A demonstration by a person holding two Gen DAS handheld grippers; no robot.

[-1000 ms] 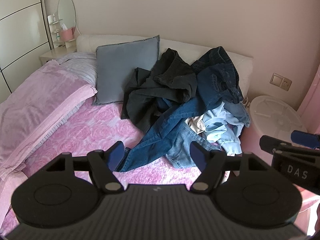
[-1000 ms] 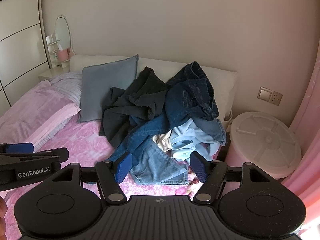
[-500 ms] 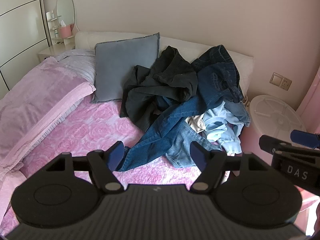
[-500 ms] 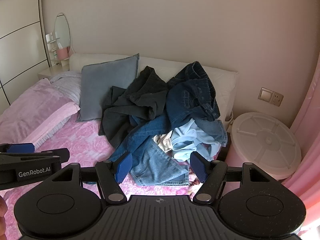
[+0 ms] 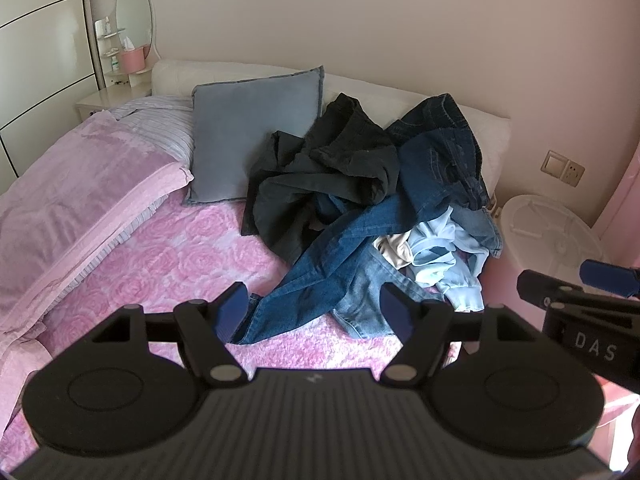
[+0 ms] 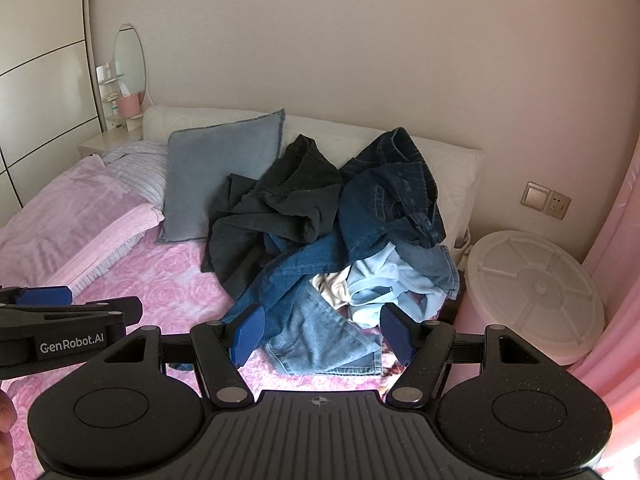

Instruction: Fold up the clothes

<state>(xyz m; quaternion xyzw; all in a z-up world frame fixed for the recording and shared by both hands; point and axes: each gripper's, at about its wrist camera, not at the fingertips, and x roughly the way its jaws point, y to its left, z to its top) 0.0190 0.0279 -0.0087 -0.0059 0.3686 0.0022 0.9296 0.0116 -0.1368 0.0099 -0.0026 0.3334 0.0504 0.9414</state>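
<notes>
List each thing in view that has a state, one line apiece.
left gripper: open, holding nothing
right gripper: open, holding nothing
black trousers: crumpled, unfolded
dark blue jeans: crumpled, atop the heap
mid-blue jeans: unfolded, leg trailing across the bed
light blue top: bunched up
grey cushion: propped against the headboard
white bin: lid on

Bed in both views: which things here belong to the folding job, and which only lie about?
For the job: clothes pile, blue jeans, black trousers, light blue garment.

Just there: grey cushion, pink blanket, white tub, mirror.
</notes>
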